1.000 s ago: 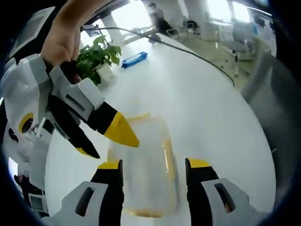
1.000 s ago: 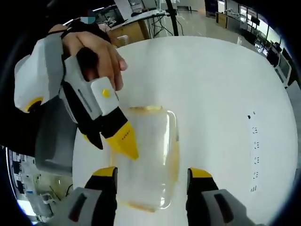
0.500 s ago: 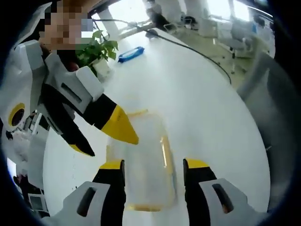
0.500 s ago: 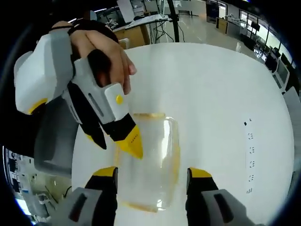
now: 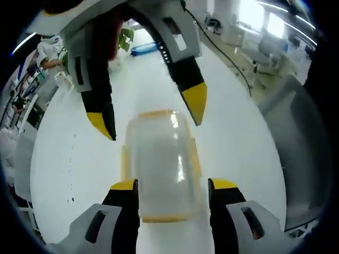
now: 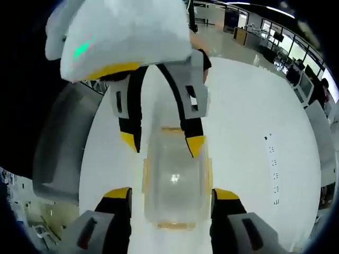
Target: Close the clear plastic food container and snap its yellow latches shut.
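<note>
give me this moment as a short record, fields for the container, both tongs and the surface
container: clear plastic food container with yellow latches, lid on, flat on the table
left tongs: open, jaws either side of the container's near end, apart from its walls
right tongs: open, jaws flanking the opposite end; also seen from the left gripper view, tips above the far latch
latch state: too blurred to tell snapped or not
surface: white round table
background: blue object at the far table edge

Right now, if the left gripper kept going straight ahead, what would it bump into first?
Probably the clear plastic food container with yellow latches, lying between and ahead of the left gripper's open jaws; the right gripper waits beyond.
</note>
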Demonstrator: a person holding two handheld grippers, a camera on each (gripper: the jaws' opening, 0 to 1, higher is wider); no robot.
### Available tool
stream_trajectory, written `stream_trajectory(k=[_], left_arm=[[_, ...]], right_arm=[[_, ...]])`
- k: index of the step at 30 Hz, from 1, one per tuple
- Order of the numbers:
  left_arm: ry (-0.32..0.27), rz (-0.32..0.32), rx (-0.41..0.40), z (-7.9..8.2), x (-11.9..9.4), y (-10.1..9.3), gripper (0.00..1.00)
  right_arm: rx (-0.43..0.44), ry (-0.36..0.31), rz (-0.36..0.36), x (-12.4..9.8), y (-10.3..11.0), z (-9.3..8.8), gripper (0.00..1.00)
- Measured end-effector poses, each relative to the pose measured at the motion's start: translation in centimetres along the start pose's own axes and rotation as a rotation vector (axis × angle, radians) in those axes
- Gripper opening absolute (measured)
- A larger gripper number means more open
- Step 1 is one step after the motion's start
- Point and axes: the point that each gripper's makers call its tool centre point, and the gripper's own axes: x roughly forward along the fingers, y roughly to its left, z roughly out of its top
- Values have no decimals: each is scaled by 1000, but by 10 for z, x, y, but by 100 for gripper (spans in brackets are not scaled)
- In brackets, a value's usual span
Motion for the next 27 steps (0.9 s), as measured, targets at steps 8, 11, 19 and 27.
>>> stream_trajectory(k=[8,11,19,27], left_arm=[[3,10,-51,2,-3,0,52],[8,1,-76,-1,-4,-2,54],[41,78,-217,-13,-9,6,54],[28,210,-433,-16,-15,13,57]], right_arm=[[45,-11,-32,-4,-1,4,59],[75,-20,-50,-3,-1,5,60],[207,-26,-114,4,1,1,61],[463,-72,-223,6,-2,-1,63]])
